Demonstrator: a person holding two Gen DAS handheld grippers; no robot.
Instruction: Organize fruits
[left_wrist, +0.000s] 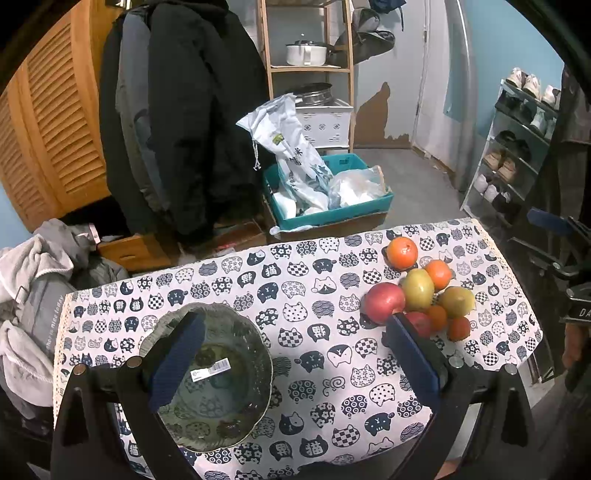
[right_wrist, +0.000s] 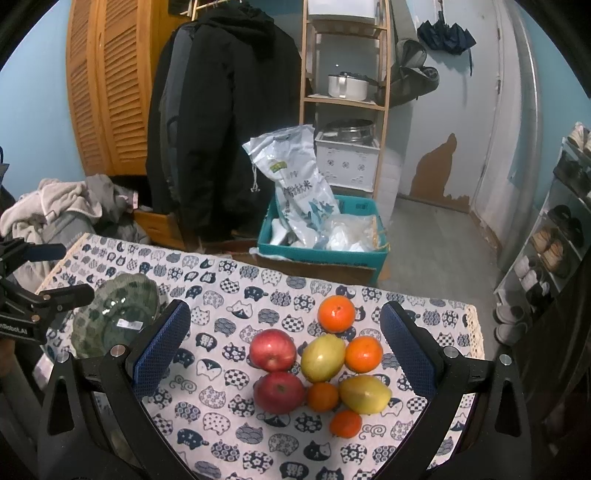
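Observation:
A green glass bowl (left_wrist: 212, 376) with a white sticker inside stands empty on the table's left part; it also shows in the right wrist view (right_wrist: 114, 319). A cluster of fruit lies on the right part: two red apples (right_wrist: 273, 349), two yellow-green mangoes (right_wrist: 322, 357) and several oranges (right_wrist: 336, 313). The same cluster shows in the left wrist view (left_wrist: 417, 290). My left gripper (left_wrist: 295, 354) is open above the table, its left finger over the bowl. My right gripper (right_wrist: 284, 343) is open and empty, with the fruit between its fingers' lines.
The table wears a cat-print cloth (right_wrist: 229, 295). Behind it stand a teal crate (right_wrist: 321, 236) with bags, hanging dark coats (right_wrist: 221, 122), a wooden shelf (right_wrist: 343, 92), a pile of clothes (right_wrist: 62, 210) at left and a shoe rack (right_wrist: 554, 240) at right.

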